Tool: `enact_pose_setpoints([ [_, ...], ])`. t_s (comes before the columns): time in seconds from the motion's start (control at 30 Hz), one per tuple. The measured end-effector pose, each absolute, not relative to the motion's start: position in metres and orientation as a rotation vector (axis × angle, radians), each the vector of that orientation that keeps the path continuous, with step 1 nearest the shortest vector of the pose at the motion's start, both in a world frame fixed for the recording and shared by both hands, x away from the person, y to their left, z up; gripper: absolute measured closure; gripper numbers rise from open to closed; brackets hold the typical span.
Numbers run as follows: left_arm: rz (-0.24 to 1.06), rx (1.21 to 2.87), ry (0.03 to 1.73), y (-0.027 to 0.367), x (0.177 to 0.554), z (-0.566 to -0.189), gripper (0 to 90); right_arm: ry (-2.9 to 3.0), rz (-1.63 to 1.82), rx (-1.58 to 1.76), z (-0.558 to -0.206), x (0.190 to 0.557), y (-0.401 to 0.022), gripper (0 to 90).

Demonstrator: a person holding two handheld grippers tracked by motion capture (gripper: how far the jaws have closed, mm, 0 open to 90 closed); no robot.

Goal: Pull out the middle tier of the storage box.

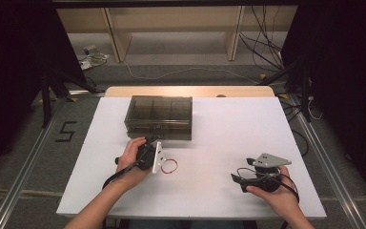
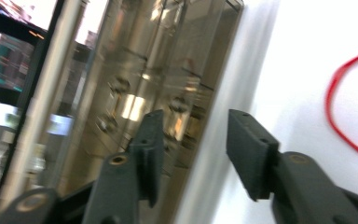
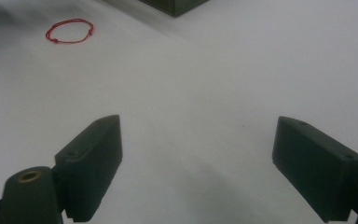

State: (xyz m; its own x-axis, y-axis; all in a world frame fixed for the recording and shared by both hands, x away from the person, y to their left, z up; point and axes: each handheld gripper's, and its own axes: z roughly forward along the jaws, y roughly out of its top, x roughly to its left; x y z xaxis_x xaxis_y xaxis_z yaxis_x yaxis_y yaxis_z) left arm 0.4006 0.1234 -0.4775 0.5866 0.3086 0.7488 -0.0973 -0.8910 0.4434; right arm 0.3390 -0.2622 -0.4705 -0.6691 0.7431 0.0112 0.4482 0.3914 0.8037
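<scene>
A smoky translucent box with compartments (image 1: pixel 158 117) stands on the white table (image 1: pixel 228 129), left of centre. My left gripper (image 1: pixel 149 141) is turned on its side just in front of the box, jaws pointing at its front wall. In the left gripper view the left gripper (image 2: pixel 193 121) is open, nothing between its jaws, with the box (image 2: pixel 135 70) close ahead. A red string loop (image 1: pixel 169 166) lies flat on the table just right of that hand, and shows as the red loop (image 2: pixel 330 100). My right gripper (image 1: pixel 239 182) rests at the front right, open wide and empty (image 3: pixel 198 123).
The right gripper view looks across bare white table toward the red loop (image 3: pixel 70 31) and a corner of the box (image 3: pixel 175 5). Beyond the table's far edge are wooden shelf frames (image 1: pixel 171 28) and cables (image 1: pixel 267 47) on the floor.
</scene>
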Motion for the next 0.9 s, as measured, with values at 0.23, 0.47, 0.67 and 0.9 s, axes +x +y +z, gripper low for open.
enact_pose_setpoints([
  [0.23, 1.046, 2.431, 0.252, 0.132, 0.405, -0.475, 38.8, 2.305, 1.167, 1.032, -0.471, 0.339, -0.262, 16.6],
  [0.47, 0.988, 2.416, 0.312, 0.142, 0.414, -0.455, 29.9, 2.308, 1.166, 1.035, -0.471, 0.340, -0.262, 16.6],
  [0.67, 0.924, 2.439, 0.338, 0.163, 0.429, -0.439, 39.3, 2.309, 1.160, 1.032, -0.471, 0.340, -0.260, 16.5],
  [0.9, 0.843, 2.490, 0.332, 0.175, 0.444, -0.435, 47.7, 2.312, 1.156, 1.038, -0.472, 0.340, -0.261, 16.6],
])
